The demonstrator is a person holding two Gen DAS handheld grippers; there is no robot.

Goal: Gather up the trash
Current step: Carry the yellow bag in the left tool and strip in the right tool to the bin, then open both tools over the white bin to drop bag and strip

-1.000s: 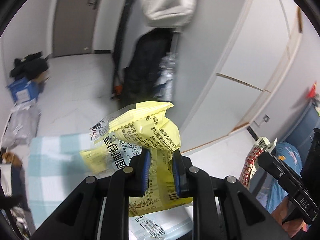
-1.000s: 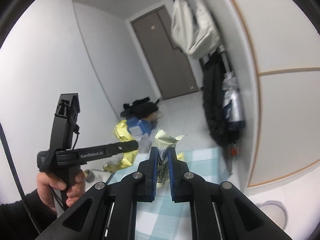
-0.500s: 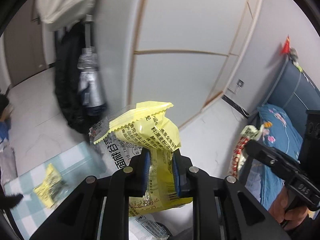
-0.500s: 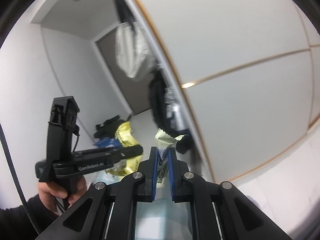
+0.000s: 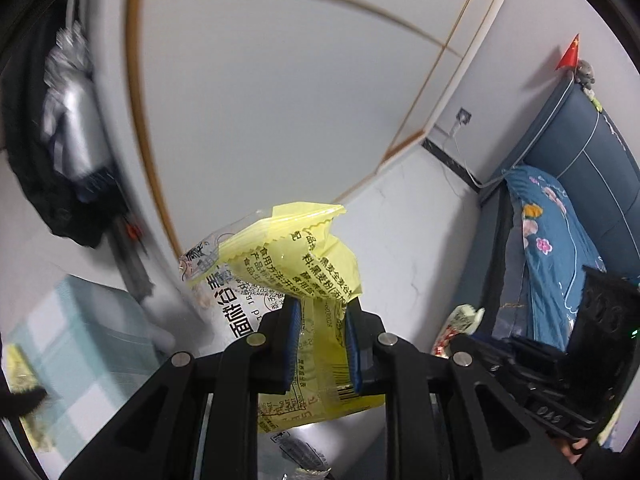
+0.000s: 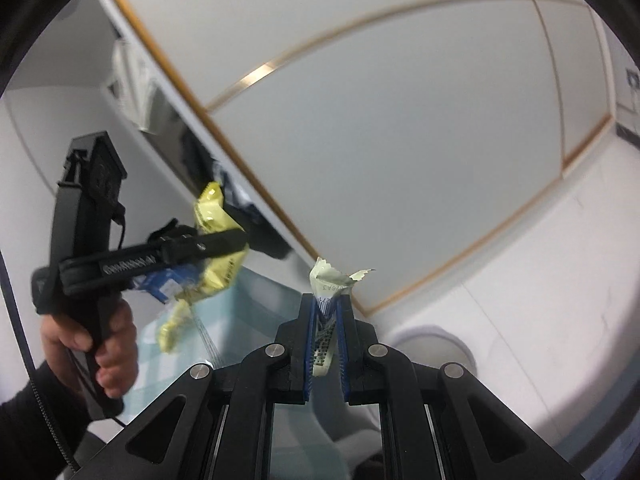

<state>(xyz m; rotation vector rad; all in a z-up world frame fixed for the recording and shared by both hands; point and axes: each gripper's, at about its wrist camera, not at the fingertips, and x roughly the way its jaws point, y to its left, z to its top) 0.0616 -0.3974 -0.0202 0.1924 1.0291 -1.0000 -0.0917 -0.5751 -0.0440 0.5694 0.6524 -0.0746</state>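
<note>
A: Starting from the left, what has the left gripper [image 5: 319, 322] got?

B: Its blue-padded fingers [image 5: 289, 336] are pinched in on a yellow wrapper [image 5: 304, 264], crumpled, with black print and a zigzag top edge. The wrapper rises above the fingertips and hangs down between the jaws to a barcode near the bottom. A clear, printed piece of packet [image 5: 224, 300] sticks out to its left, seemingly part of the same bundle.

A: And from the other camera?

B: There the left gripper [image 6: 236, 240] shows at the left, side-on, held up by the person's left hand [image 6: 100, 344]. The yellow wrapper [image 6: 214, 248] bulges above and below its fingers. More yellow scrap [image 6: 174, 326] shows below it, blurred; I cannot tell whether it hangs from the wrapper or lies apart.

A: What lies behind?

B: A pale blue checked cloth [image 5: 80, 340] at lower left, dark hanging clothes [image 5: 48, 152] at the far left, and a white panelled wall [image 5: 280, 100] with thin gold trim across the middle.

A: And the right gripper [image 6: 326, 308]?

B: Nearly shut, jaws nipping a pale green wrapper [image 6: 330, 284], which pokes up torn and folded above the tips and runs down between the pads. In the left view the right gripper [image 5: 460, 334] appears at lower right with that scrap at its tip, in front of a blue floral bedcover [image 5: 560, 240].
</note>
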